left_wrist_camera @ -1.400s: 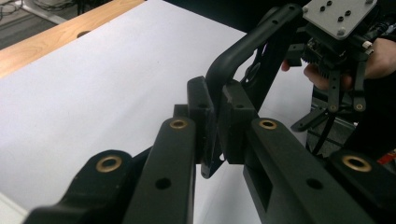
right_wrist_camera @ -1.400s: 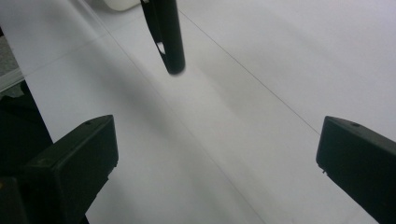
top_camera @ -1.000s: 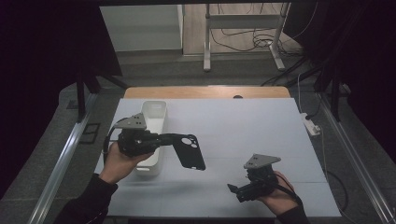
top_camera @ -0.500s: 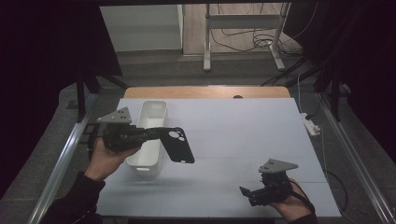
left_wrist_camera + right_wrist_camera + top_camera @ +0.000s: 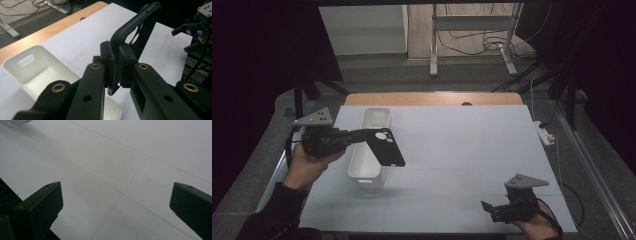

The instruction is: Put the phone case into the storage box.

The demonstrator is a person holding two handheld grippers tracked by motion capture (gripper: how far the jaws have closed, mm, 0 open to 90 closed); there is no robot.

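Left gripper (image 5: 362,134) clamping a black phone case (image 5: 387,147) over the white bin (image 5: 368,167)

Its jaws are pinching the case's edge, holding it in the air above the bin's right wall. The right gripper (image 5: 488,207) is hovering with jaws spread wide and nothing between them, low over the white table (image 5: 462,150) near its front right corner.

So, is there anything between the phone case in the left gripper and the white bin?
Nothing visible. The left gripper is shut on the black phone case, which hangs in the air just over the right rim of the white bin. The bin's open top, seen in the left gripper view, has nothing across it.
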